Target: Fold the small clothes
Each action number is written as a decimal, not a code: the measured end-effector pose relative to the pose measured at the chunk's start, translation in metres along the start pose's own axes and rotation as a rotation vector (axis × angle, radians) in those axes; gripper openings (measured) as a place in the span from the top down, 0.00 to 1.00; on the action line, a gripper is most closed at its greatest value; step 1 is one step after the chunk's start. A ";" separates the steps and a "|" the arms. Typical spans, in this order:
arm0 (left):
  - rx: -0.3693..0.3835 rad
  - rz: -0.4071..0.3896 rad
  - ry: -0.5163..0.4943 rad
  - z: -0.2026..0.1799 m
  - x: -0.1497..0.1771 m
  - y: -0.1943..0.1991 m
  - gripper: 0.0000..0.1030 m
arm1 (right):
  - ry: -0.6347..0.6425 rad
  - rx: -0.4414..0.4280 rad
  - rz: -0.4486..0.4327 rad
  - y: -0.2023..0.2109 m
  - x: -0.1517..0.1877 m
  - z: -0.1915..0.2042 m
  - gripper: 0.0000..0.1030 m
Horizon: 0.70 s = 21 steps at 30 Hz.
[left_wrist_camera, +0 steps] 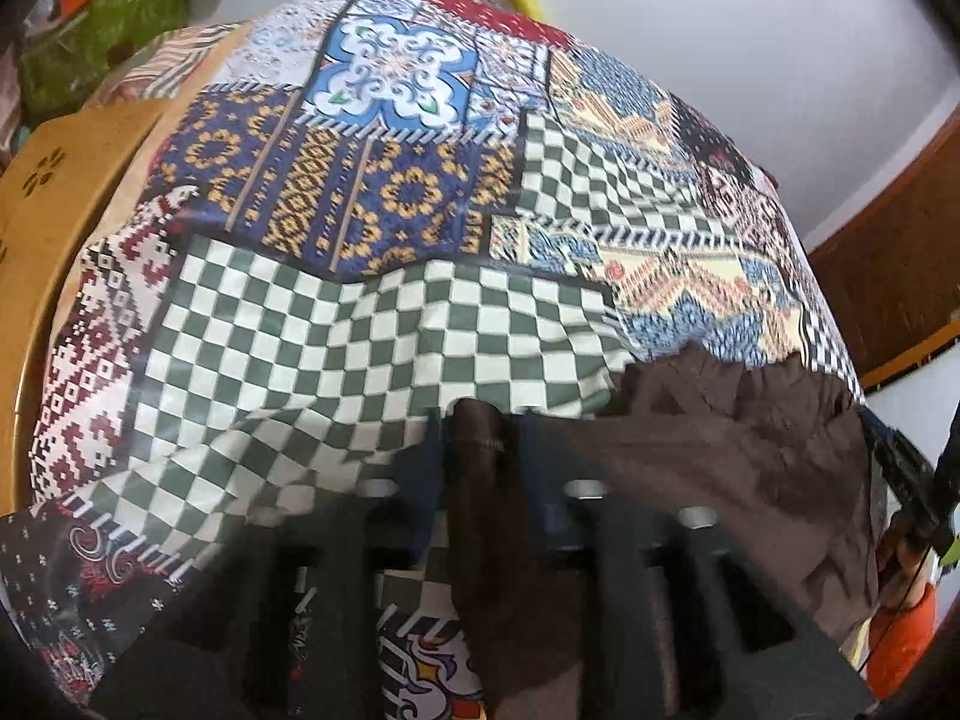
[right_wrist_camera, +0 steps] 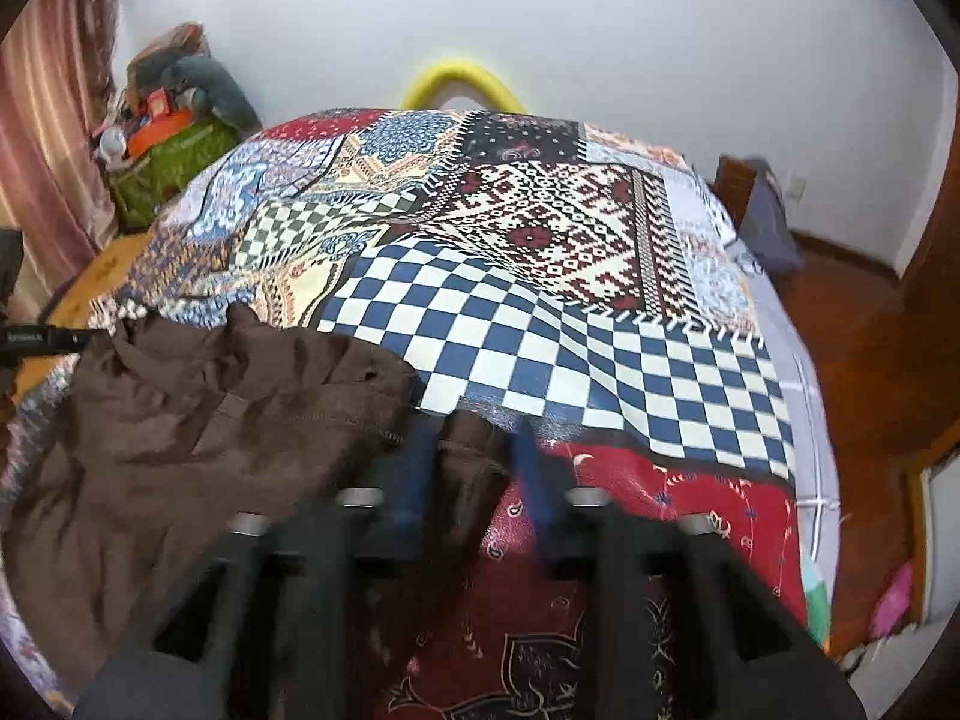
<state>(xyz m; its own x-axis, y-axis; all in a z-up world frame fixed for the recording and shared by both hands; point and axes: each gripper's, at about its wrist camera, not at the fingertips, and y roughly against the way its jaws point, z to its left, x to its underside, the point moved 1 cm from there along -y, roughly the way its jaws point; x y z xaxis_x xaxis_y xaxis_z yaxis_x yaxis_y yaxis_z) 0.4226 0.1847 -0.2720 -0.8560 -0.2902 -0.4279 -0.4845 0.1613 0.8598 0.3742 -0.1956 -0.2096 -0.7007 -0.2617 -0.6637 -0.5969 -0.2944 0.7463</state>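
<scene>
Brown garment [right_wrist_camera: 198, 420], a soft, crumpled piece with stitched hems, lies on the patchwork bedspread [right_wrist_camera: 540, 324] and is pinched at two points. My left gripper [left_wrist_camera: 480, 426] is clenched on a band of its hem, and my right gripper [right_wrist_camera: 474, 426] is clamped on another edge, blue fingers [right_wrist_camera: 420, 456] squeezing the cloth between them. To fold well, I judge I should keep both grips level, hold the edge taut between them, and carry it evenly so the cloth lands flat without bunching. Beyond, the spread shows checkerboard, floral and woven-look panels, slightly rumpled. Farther off, a yellow curved bar [right_wrist_camera: 462, 81] stands against the plain white wall.
</scene>
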 end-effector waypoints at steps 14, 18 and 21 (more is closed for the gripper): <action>-0.194 -0.274 -0.180 -0.020 0.007 0.072 0.95 | 0.059 0.035 -0.141 0.045 -0.019 -0.004 0.95; -0.224 -0.294 -0.194 -0.025 -0.006 0.064 0.95 | 0.089 0.071 -0.137 0.034 -0.034 0.003 0.95; -0.255 -0.257 -0.188 -0.025 -0.014 0.041 0.95 | 0.090 0.087 -0.097 0.013 -0.039 0.004 0.95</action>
<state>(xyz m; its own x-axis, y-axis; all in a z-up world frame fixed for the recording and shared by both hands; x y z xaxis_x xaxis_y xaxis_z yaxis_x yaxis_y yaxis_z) 0.4187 0.1722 -0.2237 -0.7425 -0.1091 -0.6609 -0.6468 -0.1400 0.7497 0.3920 -0.1860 -0.1735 -0.6031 -0.3181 -0.7315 -0.6943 -0.2424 0.6777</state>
